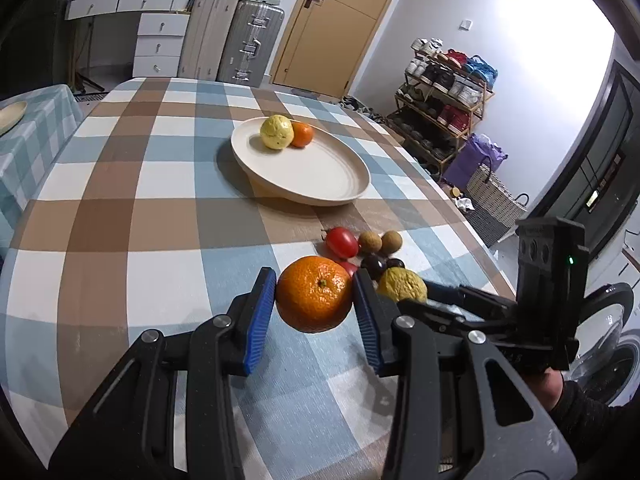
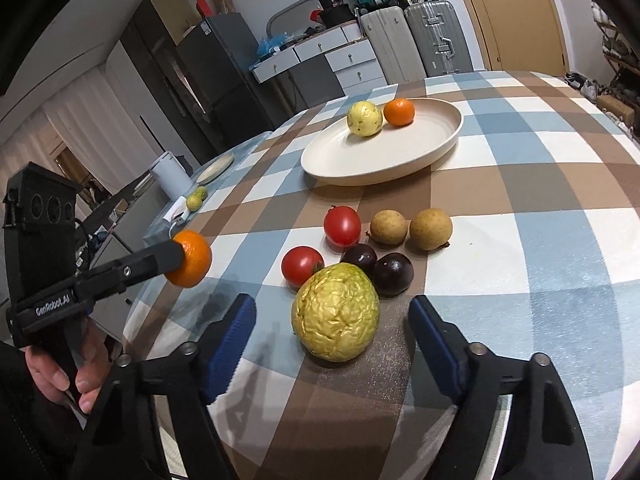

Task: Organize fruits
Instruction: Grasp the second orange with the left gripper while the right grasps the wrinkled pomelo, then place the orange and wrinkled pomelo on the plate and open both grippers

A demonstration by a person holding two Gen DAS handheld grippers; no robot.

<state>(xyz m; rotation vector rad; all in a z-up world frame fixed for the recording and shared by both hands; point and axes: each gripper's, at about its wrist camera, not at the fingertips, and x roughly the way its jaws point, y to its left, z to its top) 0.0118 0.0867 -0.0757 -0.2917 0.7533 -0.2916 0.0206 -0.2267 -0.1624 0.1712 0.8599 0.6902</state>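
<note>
My left gripper (image 1: 314, 298) is shut on an orange (image 1: 313, 298) and holds it above the checked tablecloth; the orange also shows at left in the right wrist view (image 2: 192, 258). My right gripper (image 2: 332, 322) is open, its jaws on either side of a wrinkled yellow fruit (image 2: 336, 312) that lies on the cloth. Behind it lie two red tomatoes (image 2: 341, 226), two dark plums (image 2: 392, 274) and two brown longans (image 2: 430, 228). A cream plate (image 2: 400, 160) farther back holds a yellow fruit (image 2: 364, 119) and a small orange (image 2: 399, 112).
The table edge (image 1: 460, 200) drops off at the right, with a shoe rack (image 1: 444, 96) and a basket (image 1: 496, 196) beyond. A side table (image 2: 208, 188) at the left bears a plate, a white jug and small green fruits. Suitcases (image 1: 228, 36) stand behind.
</note>
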